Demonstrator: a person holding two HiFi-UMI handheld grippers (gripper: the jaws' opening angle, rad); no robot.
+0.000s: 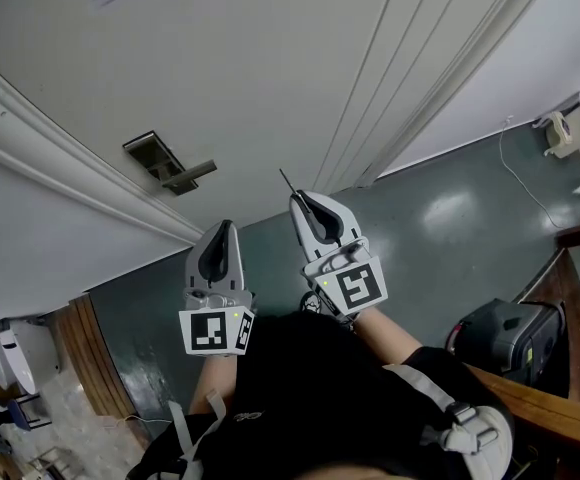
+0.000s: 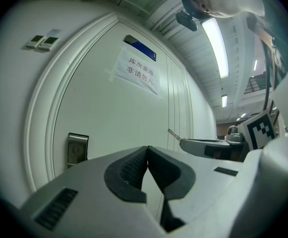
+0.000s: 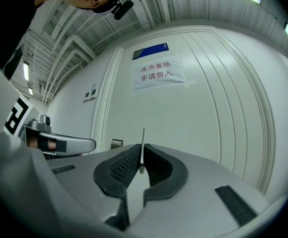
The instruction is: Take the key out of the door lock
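1. The key (image 3: pixel 143 139) is out of the lock. It is a thin metal blade, and it sits between the two jaws of the right gripper (image 1: pixel 300 204). Its tip sticks out past the jaws and points at the door (image 1: pixel 270 58).
2. The right gripper's jaws are almost closed. Only the thin key keeps them apart. The dark pads (image 3: pixel 125 166) press on the key from both sides.
3. The left gripper (image 2: pixel 146 151) has its jaws closed all the way. The tips of its pads touch each other, and there is nothing between them.
4. The two grippers are side by side, near each other but not touching. Both point at the white door.
5. A metal lock plate (image 1: pixel 153 156) is on the door, and a lever handle (image 1: pixel 192 175) sticks out from it. The key is apart from the plate and does not touch it.
6. Higher on the door there is a paper sign (image 3: pixel 159 71) with print on it. A small blue label (image 3: pixel 150 50) sits just above the sign.
7. The count: one key, two grippers, one door, one lock plate, one handle, one paper sign and one blue label.
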